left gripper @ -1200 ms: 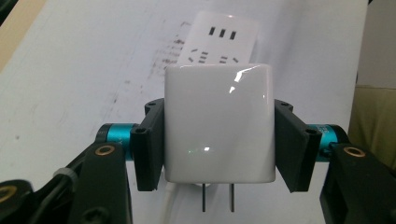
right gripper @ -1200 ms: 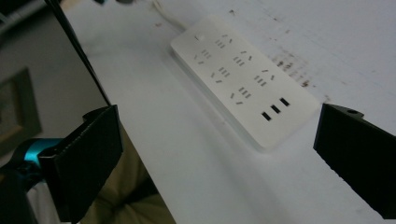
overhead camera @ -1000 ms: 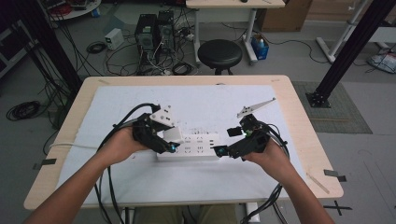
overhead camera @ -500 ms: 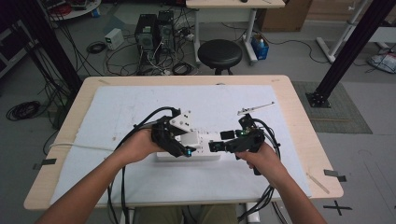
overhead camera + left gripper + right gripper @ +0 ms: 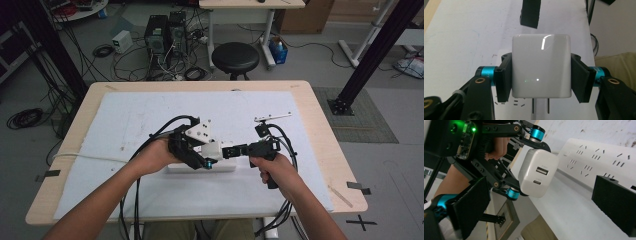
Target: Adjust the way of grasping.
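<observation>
A white USB charger (image 5: 541, 66) is clamped by its two sides in my left gripper (image 5: 541, 75), which is shut on it. Its two metal prongs (image 5: 540, 108) point down at the white power strip (image 5: 519, 103) just below. In the high view the left gripper (image 5: 202, 156) holds the charger (image 5: 212, 149) over the power strip (image 5: 220, 168) near the table's middle. My right gripper (image 5: 544, 202) is open, and the charger's port face (image 5: 536, 172) sits ahead between its black pads (image 5: 471, 202). From the high view the right gripper (image 5: 231, 150) points left at the charger.
The power strip (image 5: 599, 157) lies on a white mat (image 5: 150, 115) that covers the wooden table (image 5: 320, 125). A thin metal bar (image 5: 272, 118) lies at the mat's right. Black cables trail from both grippers toward the near edge. A stool (image 5: 235, 57) and computers stand beyond the table.
My left hand has carried the charger to the right, over the strip. The right gripper has swung to point left and come in close to the charger.
</observation>
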